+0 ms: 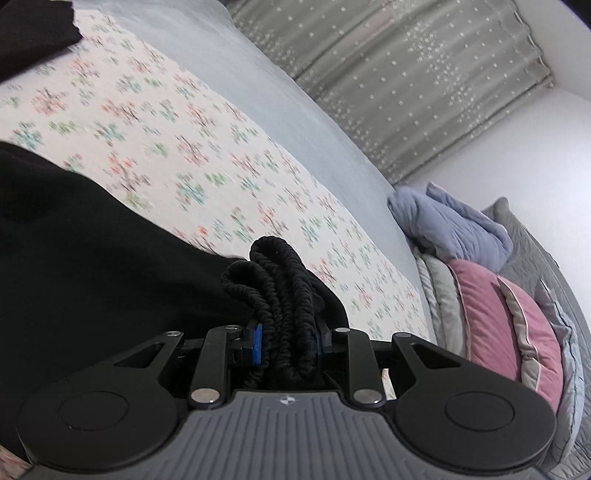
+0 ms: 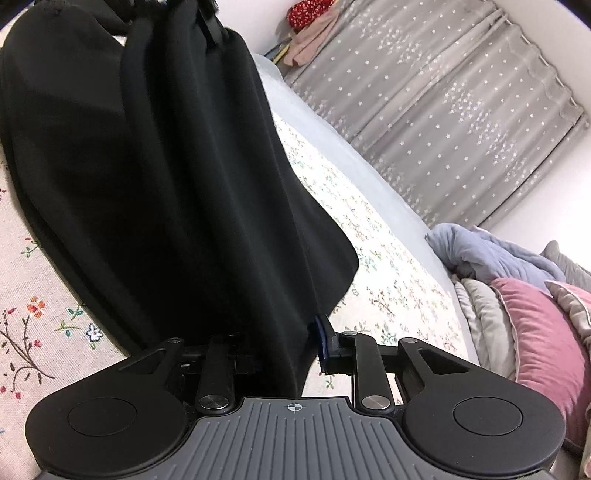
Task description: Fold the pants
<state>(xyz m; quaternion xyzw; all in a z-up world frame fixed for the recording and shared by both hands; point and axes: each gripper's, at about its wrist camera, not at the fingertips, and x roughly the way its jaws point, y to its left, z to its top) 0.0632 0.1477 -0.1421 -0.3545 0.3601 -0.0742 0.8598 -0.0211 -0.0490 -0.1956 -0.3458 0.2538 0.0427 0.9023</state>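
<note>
The black pants [image 2: 159, 177] hang over a bed with a floral sheet [image 1: 192, 147]. My left gripper [image 1: 288, 343] is shut on the bunched ribbed waistband [image 1: 280, 280] of the pants, and black cloth [image 1: 92, 258] trails off to the left. My right gripper [image 2: 288, 347] is shut on a lower edge of the pants; the cloth rises steeply from its jaws to the top left, where the other gripper holds it. Its left finger is hidden by cloth; the blue pad of the right finger [image 2: 322, 343] shows.
A grey starred curtain [image 2: 443, 110] hangs behind the bed. A pale blue cover [image 1: 295, 122] lies along the far side. A pile of bedding with a blue quilt [image 1: 454, 225] and pink pillows [image 1: 491, 317] lies at the right. Red and pink clothes [image 2: 314, 26] hang at the top.
</note>
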